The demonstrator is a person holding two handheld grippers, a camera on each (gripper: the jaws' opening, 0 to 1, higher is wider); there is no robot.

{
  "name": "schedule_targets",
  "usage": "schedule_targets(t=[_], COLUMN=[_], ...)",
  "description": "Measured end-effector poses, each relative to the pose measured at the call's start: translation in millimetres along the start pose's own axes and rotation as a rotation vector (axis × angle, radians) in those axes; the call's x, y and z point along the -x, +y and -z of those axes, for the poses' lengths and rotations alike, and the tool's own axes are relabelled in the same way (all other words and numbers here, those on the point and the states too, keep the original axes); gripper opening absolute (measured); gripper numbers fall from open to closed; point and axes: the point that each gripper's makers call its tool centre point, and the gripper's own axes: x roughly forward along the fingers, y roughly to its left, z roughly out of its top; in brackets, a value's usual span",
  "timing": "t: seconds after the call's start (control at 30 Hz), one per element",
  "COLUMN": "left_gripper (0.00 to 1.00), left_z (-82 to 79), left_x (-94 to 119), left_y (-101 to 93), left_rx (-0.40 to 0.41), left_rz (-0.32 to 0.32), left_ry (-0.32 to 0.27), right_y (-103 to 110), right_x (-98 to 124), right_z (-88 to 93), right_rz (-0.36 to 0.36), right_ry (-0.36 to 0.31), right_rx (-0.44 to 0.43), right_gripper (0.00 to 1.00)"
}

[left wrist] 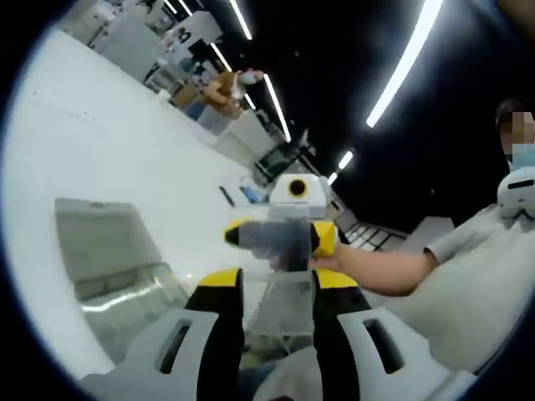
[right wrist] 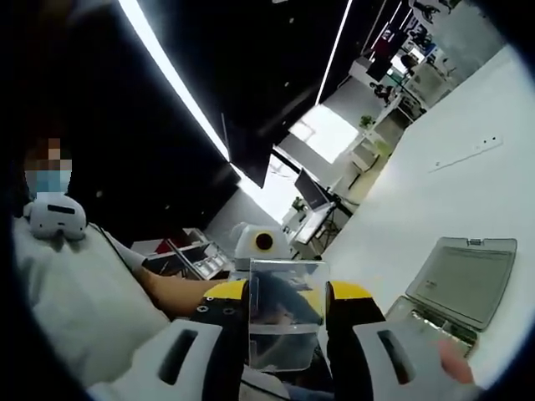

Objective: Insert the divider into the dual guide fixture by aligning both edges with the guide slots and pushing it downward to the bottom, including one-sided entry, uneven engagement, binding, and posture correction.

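Clear divider (right wrist: 284, 313) held up above white worktop (left wrist: 125, 142), pinched at opposite edges: left gripper (left wrist: 276, 288) jaws narrow on it, right gripper (right wrist: 288, 305) jaws likewise. Open clear case (right wrist: 464, 284) lies on worktop beside divider, apart

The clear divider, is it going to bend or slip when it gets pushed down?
The divider looks like a thin, flat, clear plastic sheet, so probably light and slightly flexible. Its glossy faces may slip; both tools, right and left, pinch it.

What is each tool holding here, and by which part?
Both the left tool and right tool clamp the clear divider by opposite edges, above the table.
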Motion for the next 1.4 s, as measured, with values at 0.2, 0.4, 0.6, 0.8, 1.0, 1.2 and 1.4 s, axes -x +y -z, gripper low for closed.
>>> schedule_targets(t=[0.2, 0.4, 0.6, 0.8, 1.0, 1.2, 1.4], left_gripper=[0.28, 0.28, 0.28, 0.28, 0.28, 0.29, 0.29], left_z=[-2.3, -2.4, -2.2, -2.8, -1.8, -0.2, -0.1], left_x=[2.0, 4.6, 6.1, 6.7, 8.3, 8.1, 8.0], left_y=[-0.1, -2.0, -2.5, -3.3, -3.3, -5.7, -2.6], left_rx=[0.024, 0.051, 0.051, 0.053, 0.061, 0.071, 0.074], left_rz=[0.015, 0.038, 0.044, 0.049, 0.054, 0.062, 0.045], left_ry=[-0.017, -0.016, -0.007, -0.005, -0.001, 0.008, 0.008], right_y=[1.6, 1.8, 2.5, 2.6, 3.7, 5.8, 4.8], right_x=[-0.5, -0.2, -0.7, -1.5, -1.8, -1.6, -0.5], right_z=[-1.4, -1.2, 0.0, -1.1, -1.2, 0.0, -0.2], right_rz=[-0.009, -0.022, -0.019, -0.026, -0.03, -0.031, -0.012], right_ry=[-0.01, -0.007, 0.004, -0.003, -0.008, -0.013, -0.021], right_rx=[-0.006, -0.036, -0.03, -0.038, -0.042, -0.04, -0.021], right_gripper=[0.32, 0.32, 0.32, 0.32, 0.32, 0.31, 0.3])
